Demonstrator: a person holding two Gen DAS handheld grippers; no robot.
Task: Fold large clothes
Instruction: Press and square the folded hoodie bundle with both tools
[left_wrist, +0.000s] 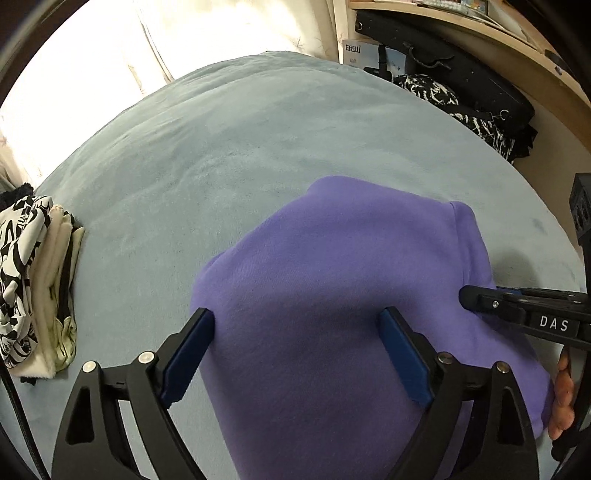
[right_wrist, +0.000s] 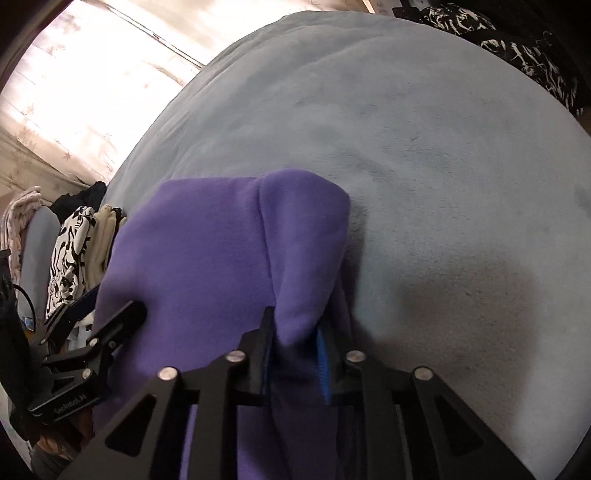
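Observation:
A purple garment (left_wrist: 351, 258) lies folded into a thick block on the pale blue blanket (left_wrist: 221, 147). My left gripper (left_wrist: 297, 314) stands wide open over its near part, the fabric lying between the two blue pads (left_wrist: 188, 354) without being pinched. In the right wrist view the same garment (right_wrist: 207, 240) shows a raised fold at its right edge. My right gripper (right_wrist: 295, 321) is shut on that fold, which fills the narrow gap between its jaws. From the left wrist view the right gripper (left_wrist: 467, 295) reaches in from the right. The left gripper (right_wrist: 110, 304) rests at the garment's left side.
A stack of folded clothes (left_wrist: 37, 288), black-and-white patterned and cream, sits at the blanket's left edge (right_wrist: 81, 251). Black bags and a patterned cloth (left_wrist: 461, 96) lie past the far right edge under a wooden shelf. A hand (left_wrist: 563, 398) shows at the right.

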